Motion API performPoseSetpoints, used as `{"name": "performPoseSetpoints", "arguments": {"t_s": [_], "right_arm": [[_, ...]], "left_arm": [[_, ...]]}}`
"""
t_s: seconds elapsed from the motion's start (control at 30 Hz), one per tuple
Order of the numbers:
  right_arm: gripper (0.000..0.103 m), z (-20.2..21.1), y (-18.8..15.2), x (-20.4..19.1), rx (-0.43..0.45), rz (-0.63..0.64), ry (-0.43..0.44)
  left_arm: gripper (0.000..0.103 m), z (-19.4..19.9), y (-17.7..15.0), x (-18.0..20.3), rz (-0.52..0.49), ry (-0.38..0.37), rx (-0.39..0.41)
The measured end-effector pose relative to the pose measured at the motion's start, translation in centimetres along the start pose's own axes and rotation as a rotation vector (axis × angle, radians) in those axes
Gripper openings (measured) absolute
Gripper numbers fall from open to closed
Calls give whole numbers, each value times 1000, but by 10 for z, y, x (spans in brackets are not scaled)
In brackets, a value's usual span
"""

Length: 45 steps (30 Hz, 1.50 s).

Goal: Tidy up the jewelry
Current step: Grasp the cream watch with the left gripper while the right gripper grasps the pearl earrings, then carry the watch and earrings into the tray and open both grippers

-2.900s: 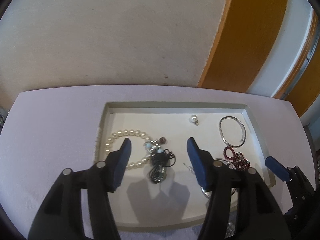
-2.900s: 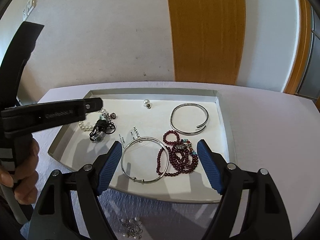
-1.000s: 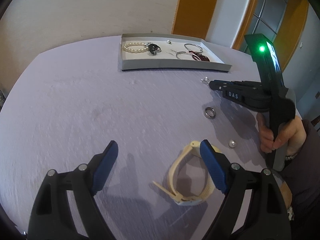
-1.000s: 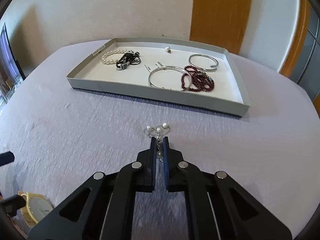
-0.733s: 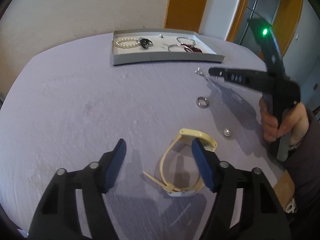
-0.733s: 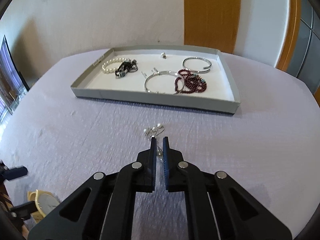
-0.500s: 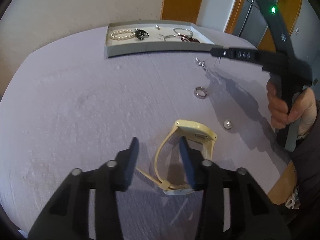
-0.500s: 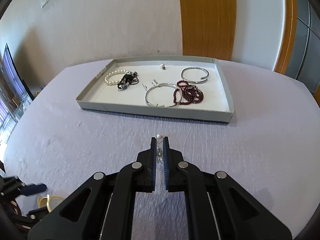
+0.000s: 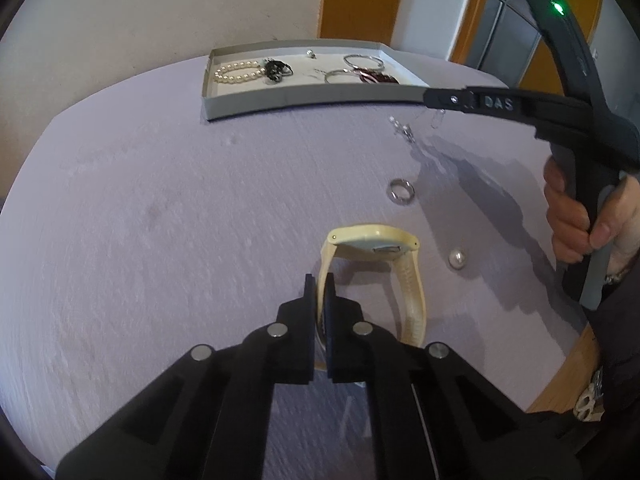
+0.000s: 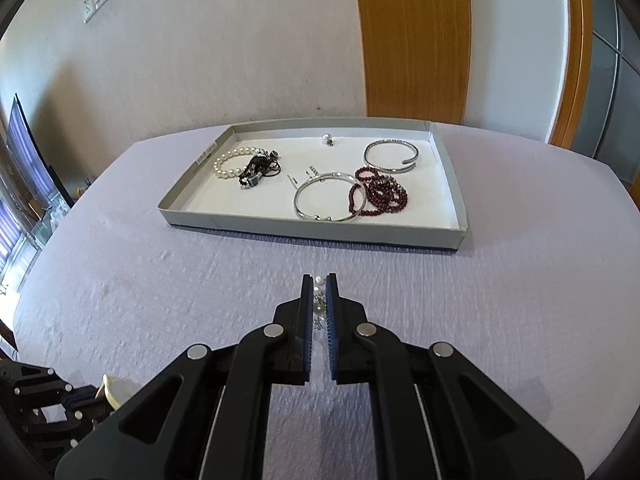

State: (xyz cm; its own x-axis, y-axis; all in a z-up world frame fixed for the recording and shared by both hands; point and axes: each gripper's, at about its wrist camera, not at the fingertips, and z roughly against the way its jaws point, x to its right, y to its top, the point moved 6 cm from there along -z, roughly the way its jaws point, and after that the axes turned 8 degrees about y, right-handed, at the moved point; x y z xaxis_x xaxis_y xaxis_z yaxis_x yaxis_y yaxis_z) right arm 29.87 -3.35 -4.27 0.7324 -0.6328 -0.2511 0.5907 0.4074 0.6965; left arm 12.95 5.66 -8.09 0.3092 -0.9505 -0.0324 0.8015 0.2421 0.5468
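My left gripper (image 9: 319, 280) is shut on the strap of a cream wristwatch (image 9: 376, 242) at the near side of the lilac table. My right gripper (image 10: 319, 280) is shut on a small pearl earring piece (image 10: 319, 309) and holds it above the table, in front of the grey tray (image 10: 320, 232). It also shows in the left wrist view (image 9: 430, 98) near the tray's corner, with the piece hanging under it (image 9: 438, 118). The tray (image 9: 304, 98) holds a pearl bracelet (image 10: 228, 162), a dark tangled piece (image 10: 258, 170), two silver bangles (image 10: 330, 196), a red bead string (image 10: 380, 196) and a pearl stud (image 10: 328, 139).
On the table lie a silver ring (image 9: 401, 191), a loose pearl (image 9: 457, 259) and a small pearl cluster (image 9: 402, 128). A wall and an orange door (image 10: 412, 40) stand behind the table. The table edge (image 9: 568, 368) is at the right.
My left gripper has closed on the watch strap. My right gripper has lifted its pearl piece and moved toward the tray.
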Motion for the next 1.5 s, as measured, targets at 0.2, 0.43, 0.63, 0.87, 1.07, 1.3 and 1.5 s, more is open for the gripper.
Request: {"name": "performPoseSetpoints", "arguments": {"t_s": [0.2,0.43,0.63,0.87,1.07,1.3,1.5], "right_arm": [[6,9,10,-1,27,2,6],[6,24,29,0,70,13,13],[6,37,52,-1,112,21,16],[6,47,85,-5,159,44,12],[6,47,115,-6,194,59,15],[6,30,140,-2,204,63,28],[6,6,154,4,196,64,44]], "left_arm": [[4,8,25,-16,47,23,35],[4,17,56,-29,89,41,70],[4,21,80,-37,115,43,91],[4,23,119,-47,148,38,119],[4,23,156,-58,174,49,147],[4,5,197,-66,195,63,156],[4,-26,223,-64,191,64,134]]}}
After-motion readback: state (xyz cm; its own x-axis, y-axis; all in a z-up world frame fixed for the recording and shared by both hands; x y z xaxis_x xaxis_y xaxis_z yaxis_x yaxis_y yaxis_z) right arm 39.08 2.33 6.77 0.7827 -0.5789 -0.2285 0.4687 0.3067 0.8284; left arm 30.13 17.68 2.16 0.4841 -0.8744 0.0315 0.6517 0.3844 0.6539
